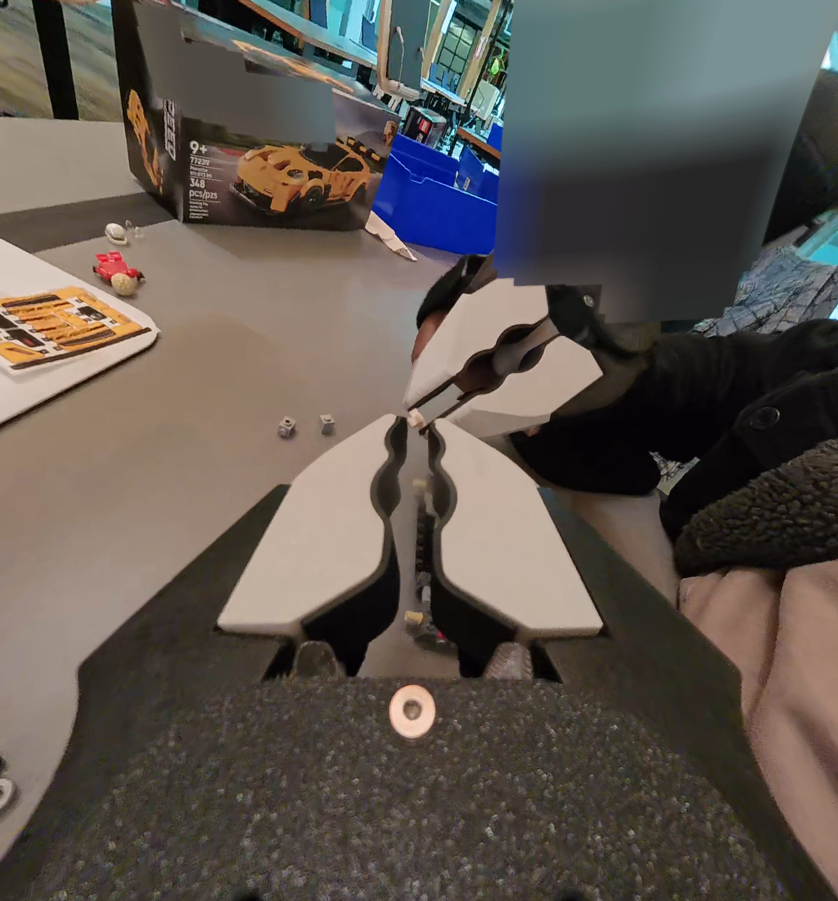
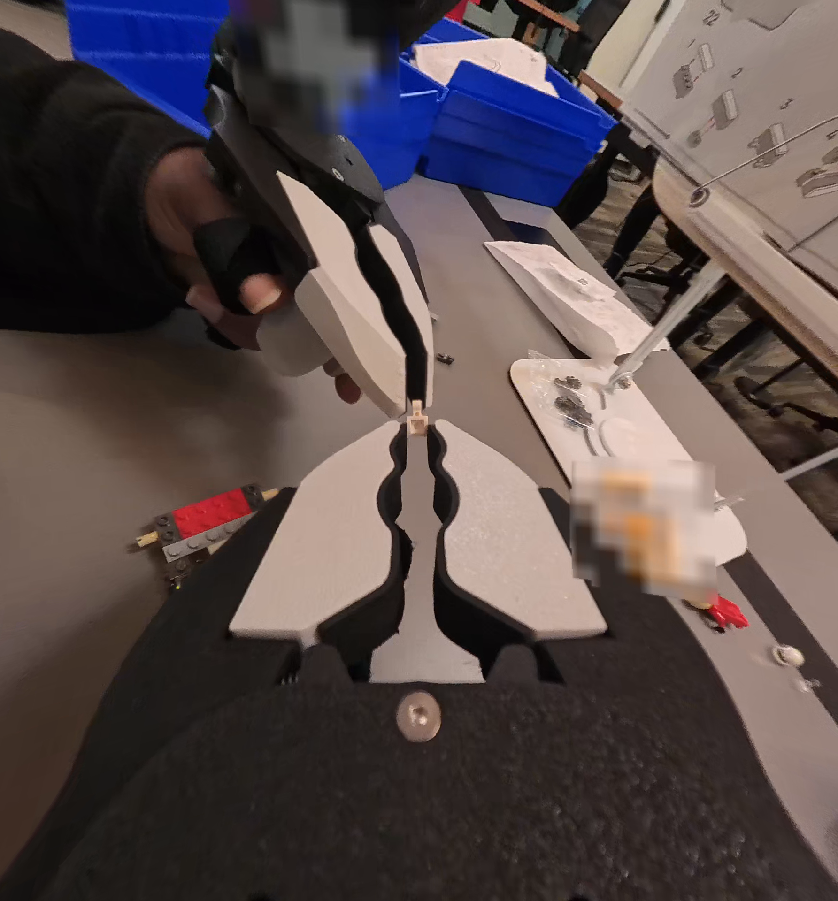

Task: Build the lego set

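A small tan lego piece hangs above the grey table, pinched where both grippers' tips meet. My left gripper is closed on its lower end. My right gripper comes in from the right and is closed on it too. In the right wrist view my right gripper holds the tan piece and my left gripper grips its thin stem from above. A partly built chassis with a red plate lies on the table at the left. It shows under my left gripper.
Two small grey bricks lie just left of the tips. The lego box, a sticker sheet, a red piece and blue bins stand around. A white pad with bagged black parts and an instruction booklet are at the right. Only a small space, under 4 cm, lies between the two pairs of fingers.
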Motion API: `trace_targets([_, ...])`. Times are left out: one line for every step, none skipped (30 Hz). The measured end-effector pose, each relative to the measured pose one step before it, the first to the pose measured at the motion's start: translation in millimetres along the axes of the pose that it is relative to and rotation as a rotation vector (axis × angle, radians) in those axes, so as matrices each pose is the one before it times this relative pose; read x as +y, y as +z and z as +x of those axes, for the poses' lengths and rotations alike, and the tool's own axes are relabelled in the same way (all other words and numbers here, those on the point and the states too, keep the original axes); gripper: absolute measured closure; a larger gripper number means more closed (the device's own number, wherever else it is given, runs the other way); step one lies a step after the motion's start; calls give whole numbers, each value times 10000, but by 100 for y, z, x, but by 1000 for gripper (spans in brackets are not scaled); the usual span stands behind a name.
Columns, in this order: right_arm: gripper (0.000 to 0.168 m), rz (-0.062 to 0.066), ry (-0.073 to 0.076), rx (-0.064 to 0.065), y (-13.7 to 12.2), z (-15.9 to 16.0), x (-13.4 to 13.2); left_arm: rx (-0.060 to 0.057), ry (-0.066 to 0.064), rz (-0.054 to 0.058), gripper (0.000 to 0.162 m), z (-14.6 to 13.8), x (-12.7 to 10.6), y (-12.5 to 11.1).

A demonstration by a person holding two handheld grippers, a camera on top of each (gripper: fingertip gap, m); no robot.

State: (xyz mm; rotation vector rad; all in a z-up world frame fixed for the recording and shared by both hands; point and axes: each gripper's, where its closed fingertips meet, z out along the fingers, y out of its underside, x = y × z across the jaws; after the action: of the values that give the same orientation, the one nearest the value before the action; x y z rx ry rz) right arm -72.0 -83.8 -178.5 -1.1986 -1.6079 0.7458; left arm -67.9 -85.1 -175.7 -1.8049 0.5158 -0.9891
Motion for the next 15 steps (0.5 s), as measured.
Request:
trace_targets([161, -11, -147, 181, 57, 40, -27, 17, -168, 37, 155, -51, -47, -21])
trace_targets([161, -25, -112, 147, 46, 18, -52, 11, -171, 22, 156, -89, -42, -45])
trace_targets([161, -29, -115, 184, 44, 61, -66, -3, -176, 32, 157, -116, -39, -56])
trace_targets([161, -50, -192, 235, 58, 101, -38, 15, -221, 66, 158, -88, -78, -40])
trace_targets([161, -67, -296, 248, 58, 68, -24, 58, -256, 54, 158, -39, -34, -21])
trace_targets([161, -85, -318, 279, 49, 80, 0, 54, -252, 56, 157, -48, -48, -8])
trace_targets([161, -121, -241, 272, 93, 79, 49, 33, -221, 45, 158, -73, -17, -2])
trace_targets([161, -110, -143, 213, 97, 28, 59, 30, -170, 24, 157, -73, 4, -7])
trace_targets([161, -64, -115, 198, 83, 26, 24, 85, -131, 33, 154, 27, -12, 9])
trace_targets([161, -55, -150, 195, 68, 42, 23, 85, -150, 28, 152, 44, -20, 16])
trace_targets([161, -60, -152, 172, 70, 31, 47, 2, -118, 24, 151, -64, -12, 9])
trace_targets([161, -26, -118, 94, 37, -33, -12, -115, -19, 8, 156, -187, 17, -7])
trace_targets([161, 12, -73, 88, 5, -6, -56, -41, 29, 26, 156, -64, -19, -28])
trace_targets([161, -5, -90, 49, 2, 7, -24, 15, -63, 5, 156, 7, -8, -8])
trace_targets([161, 8, -57, -7, -11, -22, -33, 49, -68, -1, 156, 21, 14, -20])
